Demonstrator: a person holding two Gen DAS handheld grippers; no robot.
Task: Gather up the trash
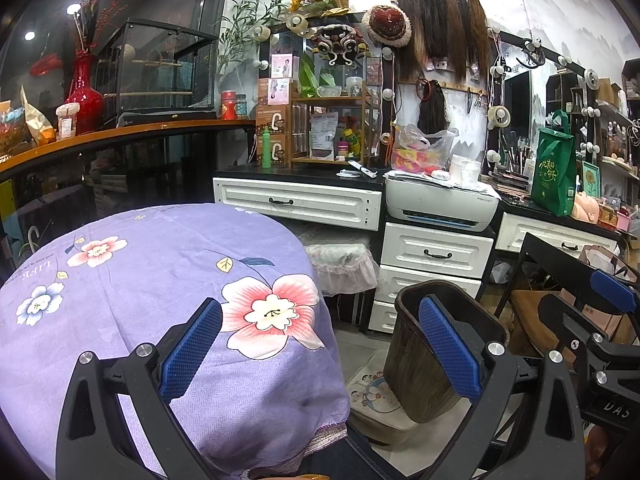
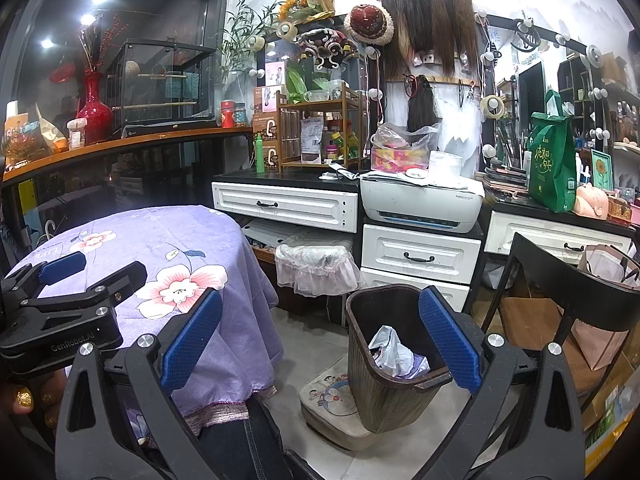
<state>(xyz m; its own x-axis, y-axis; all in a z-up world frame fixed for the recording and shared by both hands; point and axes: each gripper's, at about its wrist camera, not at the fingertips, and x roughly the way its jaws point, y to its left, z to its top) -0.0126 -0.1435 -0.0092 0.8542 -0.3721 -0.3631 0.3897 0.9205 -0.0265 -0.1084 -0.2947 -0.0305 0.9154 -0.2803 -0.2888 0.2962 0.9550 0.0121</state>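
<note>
**Grippers wide, bin holds the trash**

Table first: your round table [image 1: 152, 280], draped in a purple floral cloth [image 2: 168, 248], fills the lower left of both views. Behind it runs the white dresser [image 1: 300, 200], with a printer [image 2: 420, 200] on its drawer unit.

Your trash bin [image 2: 384, 364], dark and wood-grained, stands on the floor to the right of the table, tilted, with its base resting on a cartoon-printed cushion [image 2: 332, 396]. Crumpled white paper [image 2: 390, 350] lies inside it, along with a bit of purple.

Your left gripper [image 1: 320, 352] hangs above the table edge with its jaws spread wide and nothing between them. Your right gripper [image 2: 320, 352] is just as wide apart and grips nothing; its right finger [image 2: 448, 340] overlaps the bin's rim in view, though you cannot tell whether it touches. Each gripper shows at the edge of the other's camera.
</note>
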